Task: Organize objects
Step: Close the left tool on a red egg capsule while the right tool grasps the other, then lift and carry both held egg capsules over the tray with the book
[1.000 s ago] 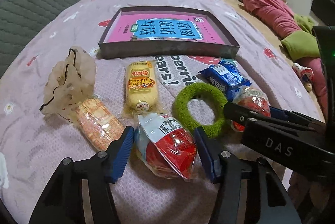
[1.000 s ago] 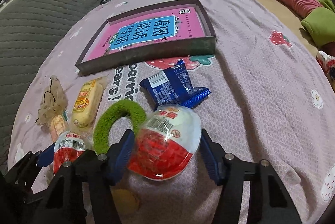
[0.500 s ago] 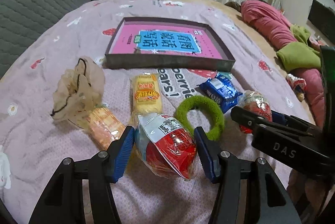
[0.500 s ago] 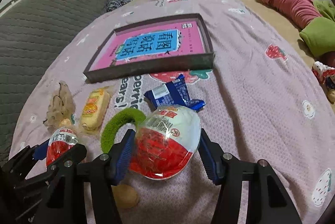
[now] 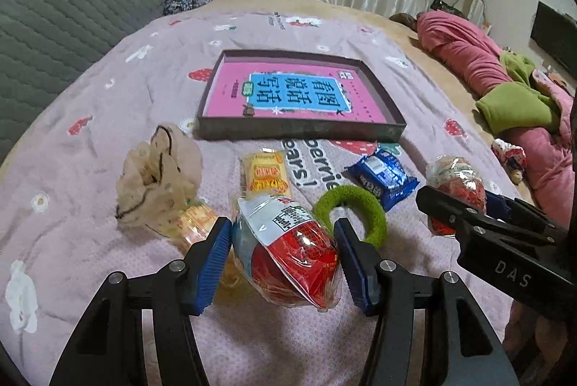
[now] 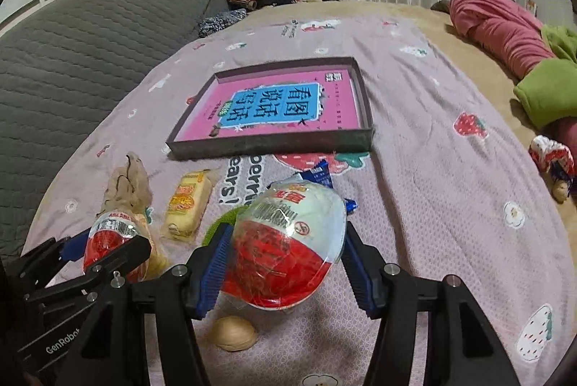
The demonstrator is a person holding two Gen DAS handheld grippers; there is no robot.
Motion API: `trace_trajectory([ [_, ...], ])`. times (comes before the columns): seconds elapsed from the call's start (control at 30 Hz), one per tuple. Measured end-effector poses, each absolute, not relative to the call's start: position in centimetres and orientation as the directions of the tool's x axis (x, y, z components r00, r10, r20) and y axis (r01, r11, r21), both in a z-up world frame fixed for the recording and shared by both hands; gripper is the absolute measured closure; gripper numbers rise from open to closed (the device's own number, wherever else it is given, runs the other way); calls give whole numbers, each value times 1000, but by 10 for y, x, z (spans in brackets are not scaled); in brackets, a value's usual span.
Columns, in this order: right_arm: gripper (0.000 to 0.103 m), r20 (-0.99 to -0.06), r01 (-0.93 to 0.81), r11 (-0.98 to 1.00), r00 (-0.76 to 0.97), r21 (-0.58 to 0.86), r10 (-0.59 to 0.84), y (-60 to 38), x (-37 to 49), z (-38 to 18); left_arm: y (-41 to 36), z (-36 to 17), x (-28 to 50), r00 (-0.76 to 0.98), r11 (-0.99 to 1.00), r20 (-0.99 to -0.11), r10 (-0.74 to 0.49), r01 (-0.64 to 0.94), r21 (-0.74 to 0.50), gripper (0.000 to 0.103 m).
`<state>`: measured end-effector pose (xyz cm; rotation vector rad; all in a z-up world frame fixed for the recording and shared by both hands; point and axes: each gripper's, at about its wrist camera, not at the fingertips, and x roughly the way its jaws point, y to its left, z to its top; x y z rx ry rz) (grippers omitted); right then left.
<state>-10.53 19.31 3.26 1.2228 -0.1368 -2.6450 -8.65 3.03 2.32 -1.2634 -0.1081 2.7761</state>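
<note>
While each gripper [image 5: 282, 261] [image 6: 283, 268] clamps a wrapped egg [image 5: 288, 250] [image 6: 288, 247], only the right view shows a walnut [image 6: 234, 334].

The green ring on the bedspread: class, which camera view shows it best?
The left wrist view: the green ring shows almost whole beside the left gripper. In the right wrist view only a sliver peeks from behind the right gripper.
</note>
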Motion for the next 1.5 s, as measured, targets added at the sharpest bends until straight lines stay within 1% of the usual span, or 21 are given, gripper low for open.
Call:
trace_trajectory([
  [0.53,44,-701,202,-974,-681,99,-212,175,-89,88,13,81,-89,-704,-994,-701,113,-77,-83,43],
  [0.9,44,-668,216,-975,-719,49,-193,171,-95,121,0,115,-97,-740,-994,-664,105,-81,-67,43],
  [1.23,44,-649,230,-973,-738,17,-186,168,-112,135,2,124,-121,-750,-994,-653,105,-86,-61,43],
  [1.5,44,-630,236,-972,-754,5,-186,167,-142,144,10,125,-159,-755,-994,-646,112,-92,-64,43],
])
